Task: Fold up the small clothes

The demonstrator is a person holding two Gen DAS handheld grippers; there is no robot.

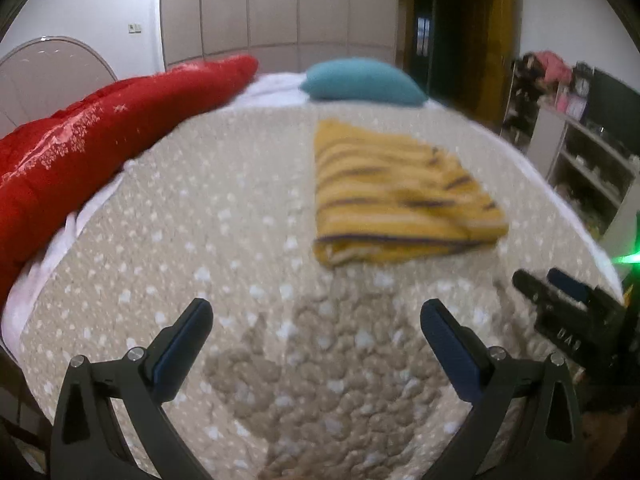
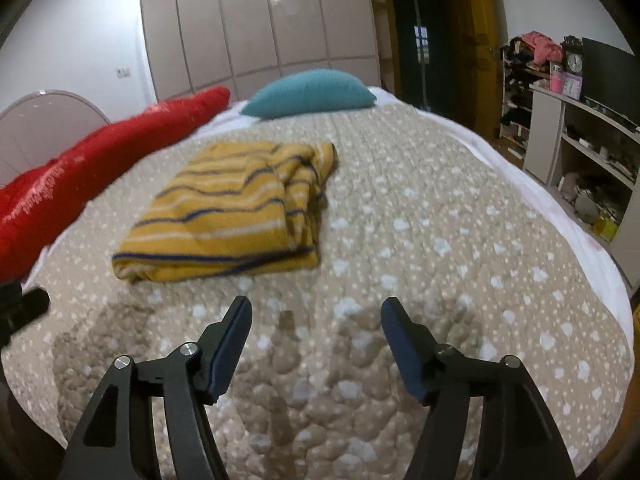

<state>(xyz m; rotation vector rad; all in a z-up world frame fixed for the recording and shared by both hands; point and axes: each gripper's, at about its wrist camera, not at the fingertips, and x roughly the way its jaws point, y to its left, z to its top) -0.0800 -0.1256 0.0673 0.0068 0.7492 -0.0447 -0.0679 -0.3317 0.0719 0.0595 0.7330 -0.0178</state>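
A yellow garment with dark blue and white stripes [image 1: 396, 196] lies folded into a rough rectangle on the beige spotted bedspread [image 1: 224, 240]; it also shows in the right wrist view [image 2: 232, 212]. My left gripper [image 1: 316, 312] is open and empty, hovering over the bedspread short of the garment's near edge. My right gripper [image 2: 316, 308] is open and empty, just short of the garment's near right corner. The right gripper also shows at the right edge of the left wrist view [image 1: 560, 300]. The left gripper's tip shows at the left edge of the right wrist view [image 2: 24, 308].
A red quilt [image 1: 80, 152] lies along the bed's left side. A teal pillow [image 2: 312, 94] sits at the far end. White shelves [image 2: 580, 152] with clutter stand to the right, beyond the bed's edge. Wardrobe doors [image 2: 260, 28] line the back wall.
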